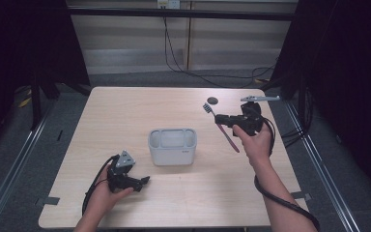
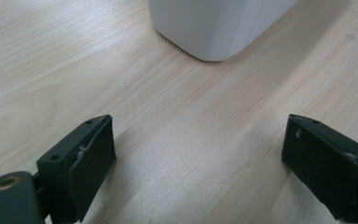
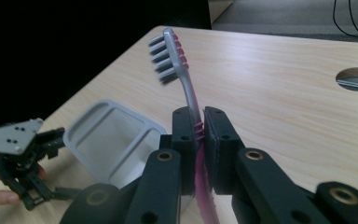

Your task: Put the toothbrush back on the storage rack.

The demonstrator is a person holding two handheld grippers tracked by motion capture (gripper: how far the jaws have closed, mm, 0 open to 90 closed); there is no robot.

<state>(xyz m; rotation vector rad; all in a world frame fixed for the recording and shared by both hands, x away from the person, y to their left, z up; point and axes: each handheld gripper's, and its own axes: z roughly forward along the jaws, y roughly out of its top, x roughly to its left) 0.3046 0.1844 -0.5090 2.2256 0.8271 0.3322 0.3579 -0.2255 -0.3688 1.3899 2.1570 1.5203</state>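
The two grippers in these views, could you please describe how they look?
Both the left gripper and the right gripper are matte black, each topped by a grey three-cornered plate and trailing a black cable. Their blocky jaws carry flat pads, with brass-coloured bushings at the joints. The forearms are bare, without sleeves.

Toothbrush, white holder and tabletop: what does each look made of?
The pink-and-grey toothbrush looks like moulded plastic with ribbed pink rubbery grip strips and dark bristles. The white rounded-rectangle compartment holder seems matte plastic or possibly ceramic: smooth, seamless, rounded corners. The light wooden table shows printed-looking grain, likely laminate.
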